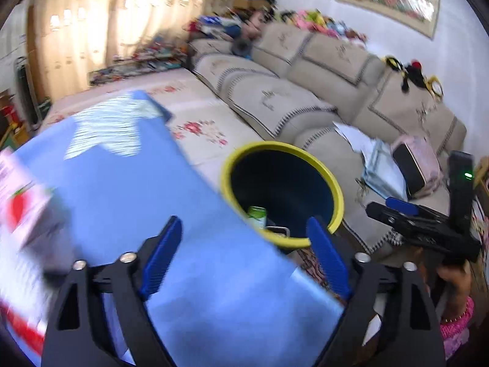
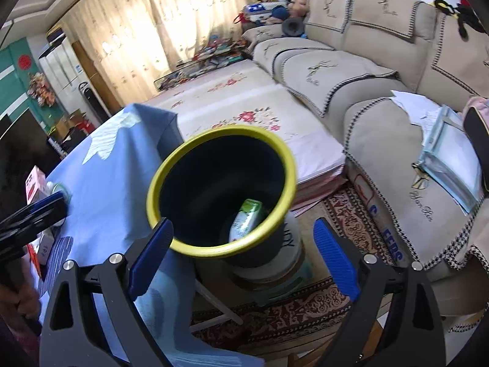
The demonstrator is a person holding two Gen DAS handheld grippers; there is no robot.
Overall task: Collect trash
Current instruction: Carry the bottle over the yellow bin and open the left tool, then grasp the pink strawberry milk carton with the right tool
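Note:
A dark bin with a yellow rim (image 1: 269, 145) (image 2: 226, 130) stands beside the table's blue cloth (image 1: 122, 189) (image 2: 116, 183). Inside it lie a green and white carton (image 1: 256, 215) (image 2: 246, 220) and a small metallic item (image 1: 278, 231). My left gripper (image 1: 244, 244) hovers over the cloth's edge by the bin, open, with nothing between its blue pads. My right gripper (image 2: 244, 244) hangs over the bin's near rim, open and empty; it also shows at the right of the left wrist view (image 1: 388, 209). A blurred pink carton (image 1: 21, 202) with a red picture sits at the table's left.
A beige sofa (image 2: 382, 128) runs along the right, with papers and a plastic folder (image 2: 452, 159) on its seat. A floral-covered platform (image 2: 244, 98) lies behind the bin. A patterned rug (image 2: 321, 302) covers the floor. A person's hand (image 1: 455, 281) holds the right gripper's handle.

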